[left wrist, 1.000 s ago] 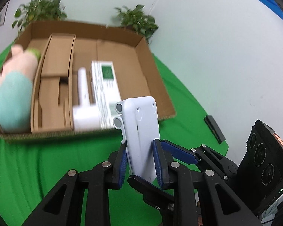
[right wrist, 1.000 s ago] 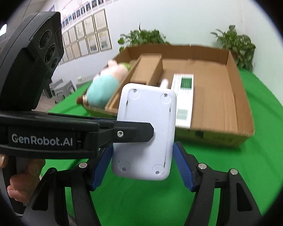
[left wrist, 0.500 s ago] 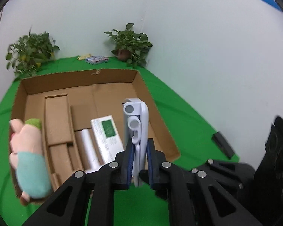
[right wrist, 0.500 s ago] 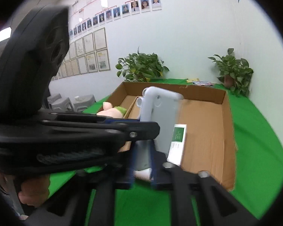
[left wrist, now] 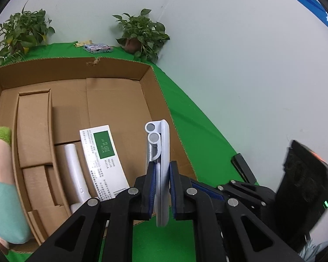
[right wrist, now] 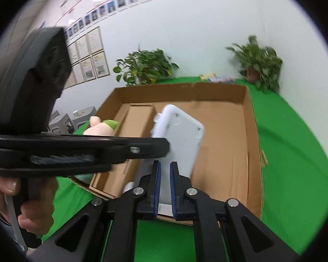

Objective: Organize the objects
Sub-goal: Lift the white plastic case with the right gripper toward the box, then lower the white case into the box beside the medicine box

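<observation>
My left gripper (left wrist: 163,170) is shut on a folded white stand (left wrist: 163,152), held edge-on and upright above the near right corner of the cardboard box (left wrist: 111,69). In the right wrist view the same white stand (right wrist: 181,135) hangs over the box (right wrist: 249,118), gripped by the left gripper's fingers (right wrist: 142,147). My right gripper (right wrist: 164,172) is shut with nothing clearly between its pads, just below the stand. In the box lie a white-and-green carton (left wrist: 101,157), a white tube-shaped device (left wrist: 75,170) and a plush toy (left wrist: 2,179).
A cardboard insert (left wrist: 34,128) fills the box's left part. Two potted plants (left wrist: 142,32) and a small packet (left wrist: 97,48) stand at the back of the green table (left wrist: 196,131). A black object (left wrist: 243,170) lies right of the box. A white wall is close on the right.
The right gripper has let go of the white stand and shut empty. The left gripper turned the stand edge-on and carried it over the box's near right corner.
</observation>
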`<state>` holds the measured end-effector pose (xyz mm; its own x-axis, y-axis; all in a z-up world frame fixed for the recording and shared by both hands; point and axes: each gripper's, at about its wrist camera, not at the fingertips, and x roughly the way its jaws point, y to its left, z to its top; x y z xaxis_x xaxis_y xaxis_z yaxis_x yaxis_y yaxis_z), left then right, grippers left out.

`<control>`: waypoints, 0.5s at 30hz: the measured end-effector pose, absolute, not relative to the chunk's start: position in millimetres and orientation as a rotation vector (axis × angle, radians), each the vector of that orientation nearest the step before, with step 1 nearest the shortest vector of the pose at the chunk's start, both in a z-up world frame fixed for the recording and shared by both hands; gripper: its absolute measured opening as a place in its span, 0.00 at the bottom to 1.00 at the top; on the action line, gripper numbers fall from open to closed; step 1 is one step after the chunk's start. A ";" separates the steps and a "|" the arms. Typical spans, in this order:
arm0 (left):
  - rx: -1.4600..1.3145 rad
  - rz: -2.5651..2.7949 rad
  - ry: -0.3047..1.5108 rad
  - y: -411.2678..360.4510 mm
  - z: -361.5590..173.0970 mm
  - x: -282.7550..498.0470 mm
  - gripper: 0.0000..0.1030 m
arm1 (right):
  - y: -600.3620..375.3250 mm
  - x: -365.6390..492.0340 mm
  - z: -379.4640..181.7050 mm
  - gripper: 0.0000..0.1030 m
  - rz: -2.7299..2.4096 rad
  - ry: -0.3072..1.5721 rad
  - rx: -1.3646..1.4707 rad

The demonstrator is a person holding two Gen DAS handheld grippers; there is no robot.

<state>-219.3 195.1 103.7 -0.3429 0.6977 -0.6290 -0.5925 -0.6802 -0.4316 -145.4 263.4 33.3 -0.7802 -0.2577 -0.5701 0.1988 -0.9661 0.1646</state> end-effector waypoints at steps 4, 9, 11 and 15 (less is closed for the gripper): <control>-1.079 2.056 -0.209 199.6 92.2 -227.8 0.07 | 293.3 -157.9 20.7 0.41 -2.700 -0.330 0.974; -1.104 2.015 -0.283 204.5 77.7 -237.8 0.07 | 315.0 -171.2 7.1 0.66 -2.542 -0.571 1.031; -1.102 2.003 -0.297 208.8 74.5 -239.5 0.07 | 318.9 -177.1 1.7 0.66 -2.461 -0.637 1.052; -1.113 1.992 -0.297 218.6 66.8 -245.5 0.08 | 311.0 -178.8 0.1 0.63 -2.513 -0.567 1.069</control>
